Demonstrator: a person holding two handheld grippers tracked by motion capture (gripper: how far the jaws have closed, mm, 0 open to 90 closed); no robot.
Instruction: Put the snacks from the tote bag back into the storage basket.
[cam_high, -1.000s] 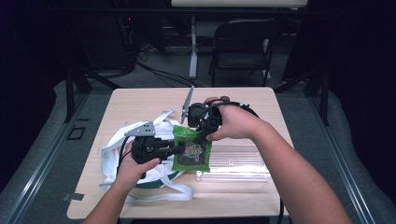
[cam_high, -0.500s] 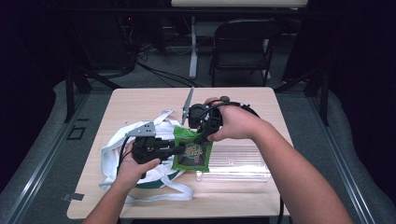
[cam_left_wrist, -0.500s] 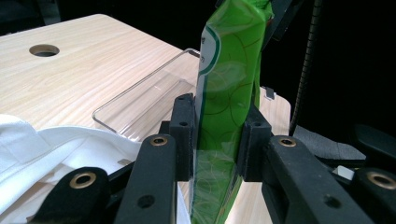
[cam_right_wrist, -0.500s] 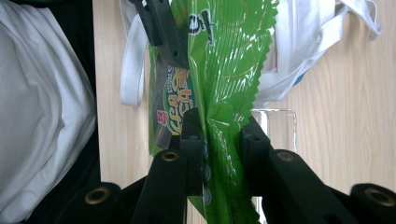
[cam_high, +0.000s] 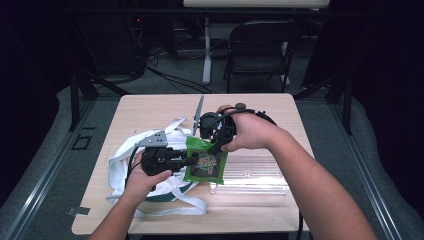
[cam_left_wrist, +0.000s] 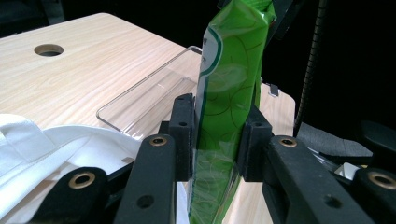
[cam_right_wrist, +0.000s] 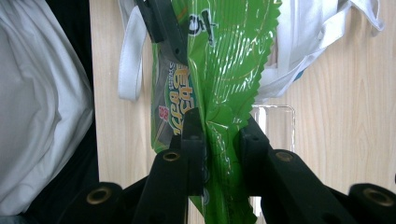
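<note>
Now both my left gripper (cam_high: 192, 160) and right gripper (cam_high: 216, 145) pinch the crinkly green plastic snack packet (cam_high: 205, 162); I should pull apart evenly.

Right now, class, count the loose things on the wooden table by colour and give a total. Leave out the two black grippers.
Green: 1, the crinkly green foil snack packet, clamped between both grippers.
White: 1, the white cloth bag with straps.
Clear: 1, the clear plastic tray.
Total: 3
</note>
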